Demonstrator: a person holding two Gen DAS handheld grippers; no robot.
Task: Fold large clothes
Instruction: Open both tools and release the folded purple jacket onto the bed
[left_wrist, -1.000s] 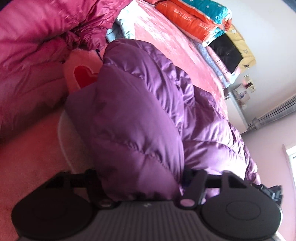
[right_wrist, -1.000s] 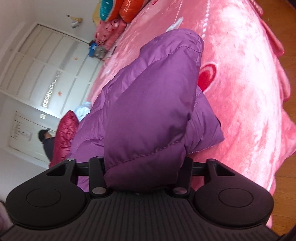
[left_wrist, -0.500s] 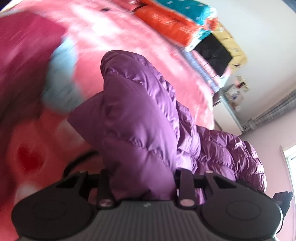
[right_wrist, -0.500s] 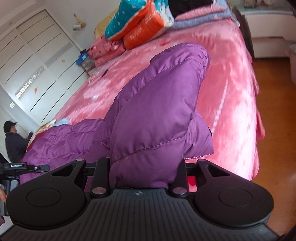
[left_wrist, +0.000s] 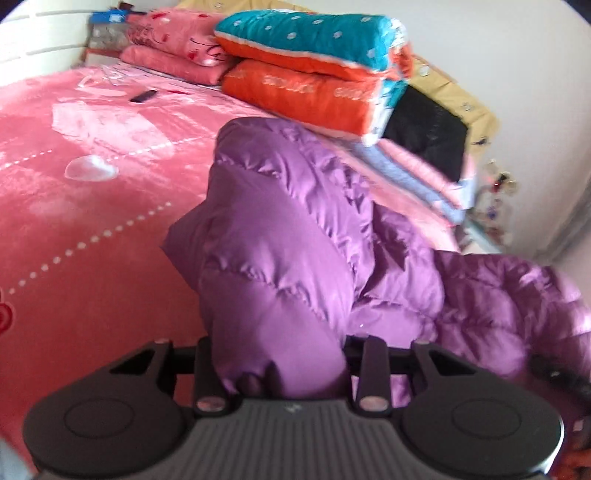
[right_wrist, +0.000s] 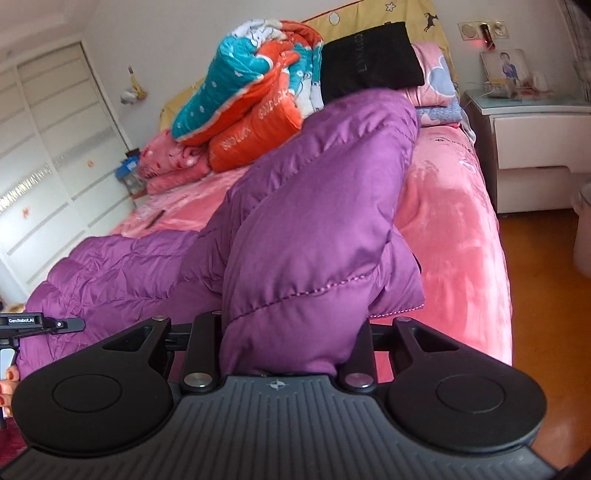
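A large purple down jacket (left_wrist: 280, 258) hangs bunched between both grippers above the pink bed (left_wrist: 74, 221). My left gripper (left_wrist: 284, 369) is shut on a thick fold of the jacket, which hides its fingertips. My right gripper (right_wrist: 291, 347) is shut on another padded fold of the same jacket (right_wrist: 314, 229), fingertips hidden too. The rest of the jacket trails toward the left in the right wrist view (right_wrist: 110, 273), where the other gripper's body (right_wrist: 33, 325) shows at the edge.
Folded quilts in teal and orange (left_wrist: 314, 66) and pink bedding are stacked at the bed's head, with a black garment (right_wrist: 369, 59) on pillows. A white nightstand (right_wrist: 535, 133) stands at the right beside wooden floor (right_wrist: 535, 295). White wardrobe doors (right_wrist: 44, 155) line the left wall.
Both grippers have swung round with the jacket held, from facing the crimson quilt and the wardrobe to facing the bed's head. The jacket stays pinched in both.
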